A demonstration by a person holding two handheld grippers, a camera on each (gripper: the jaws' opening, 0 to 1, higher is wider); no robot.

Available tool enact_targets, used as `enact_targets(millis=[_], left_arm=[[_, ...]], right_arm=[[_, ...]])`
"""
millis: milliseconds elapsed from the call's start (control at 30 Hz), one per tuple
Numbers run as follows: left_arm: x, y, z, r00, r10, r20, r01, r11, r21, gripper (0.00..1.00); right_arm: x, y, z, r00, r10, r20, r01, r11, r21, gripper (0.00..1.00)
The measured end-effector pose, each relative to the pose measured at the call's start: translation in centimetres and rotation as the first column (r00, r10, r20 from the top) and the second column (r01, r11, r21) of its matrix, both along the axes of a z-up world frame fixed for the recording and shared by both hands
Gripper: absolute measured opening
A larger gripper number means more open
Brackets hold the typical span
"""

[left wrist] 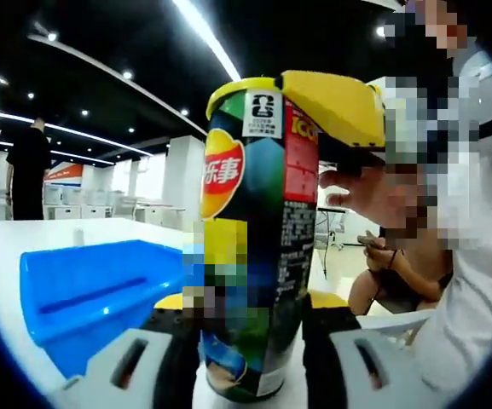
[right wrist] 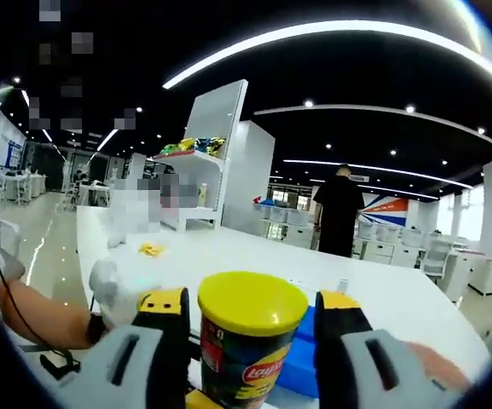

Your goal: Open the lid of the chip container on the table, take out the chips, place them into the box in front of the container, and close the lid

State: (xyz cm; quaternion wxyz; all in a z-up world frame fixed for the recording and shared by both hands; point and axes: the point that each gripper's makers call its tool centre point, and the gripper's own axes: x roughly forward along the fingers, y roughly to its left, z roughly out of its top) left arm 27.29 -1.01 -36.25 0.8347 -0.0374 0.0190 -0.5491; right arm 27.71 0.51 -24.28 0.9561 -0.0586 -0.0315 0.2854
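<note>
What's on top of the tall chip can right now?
A yellow plastic lid still caps the tall green chip can; the right gripper straddles it. The chips inside are hidden.

The chip can (left wrist: 250, 239) stands on the tabletop (right wrist: 254, 256) with the box (left wrist: 96, 294) just beside it.

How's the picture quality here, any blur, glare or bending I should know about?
Left gripper view: the chip container is sharp but fisheye-bulged, and ceiling light strips glare above. Right gripper view: the yellow lid is crisp, the white table looks washed out, and ceiling lights curve with distortion.
</note>
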Motion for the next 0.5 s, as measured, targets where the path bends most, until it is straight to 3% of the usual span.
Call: enact_targets(millis=[167,500], left_arm=[[0.00,-0.03,0.01,1.000,0.022,-0.001,-0.022,1.000,0.000,0.48],[0.03,-0.15,0.03,0.999,0.053,0.003,-0.053,0.999,0.001,0.48]], right_arm=[[0.20,0.07,-0.52,1.000,-0.015,0.004,0.015,0.999,-0.049,0.52],[0.27,0.09,-0.34,0.998,-0.058,0.033,0.060,0.997,-0.056,0.50]])
